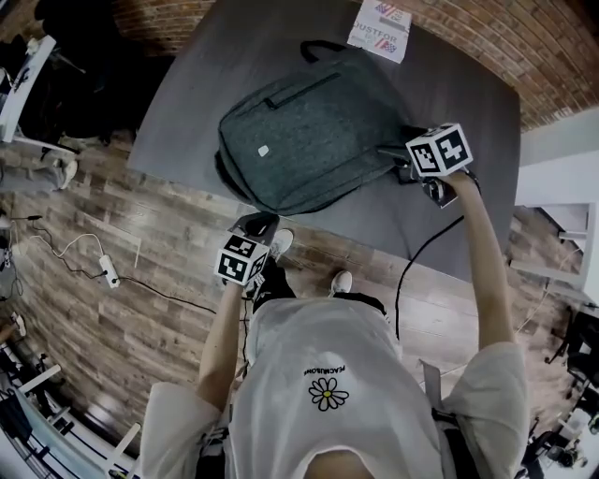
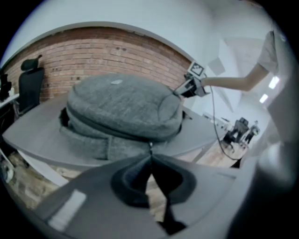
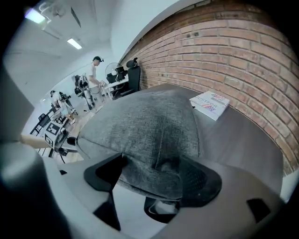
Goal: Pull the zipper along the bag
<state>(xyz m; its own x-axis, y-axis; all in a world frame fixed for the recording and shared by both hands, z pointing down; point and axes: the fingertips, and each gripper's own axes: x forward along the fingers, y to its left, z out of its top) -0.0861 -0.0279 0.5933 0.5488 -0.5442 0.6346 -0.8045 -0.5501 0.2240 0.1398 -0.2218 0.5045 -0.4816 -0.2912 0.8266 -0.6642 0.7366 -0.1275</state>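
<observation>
A grey backpack (image 1: 309, 131) lies flat on the dark grey table (image 1: 449, 84). At the bag's near edge, by the table's front, my left gripper (image 1: 257, 224) is shut, its tips pinching the small metal zipper pull (image 2: 149, 145) that hangs off the zipper line (image 2: 107, 128). In the left gripper view the jaws of that gripper (image 2: 150, 156) meet with no gap. My right gripper (image 1: 398, 159) is at the bag's right end. Its jaws (image 3: 156, 163) stand wide, and the rounded end of the backpack (image 3: 149, 130) fills the space between them.
A white booklet (image 1: 381, 28) lies on the table's far side near the brick wall. A black cable (image 1: 412, 271) hangs from the right gripper to the wooden floor, where a power strip (image 1: 108, 271) lies. An office chair (image 2: 30, 84) stands beyond the table.
</observation>
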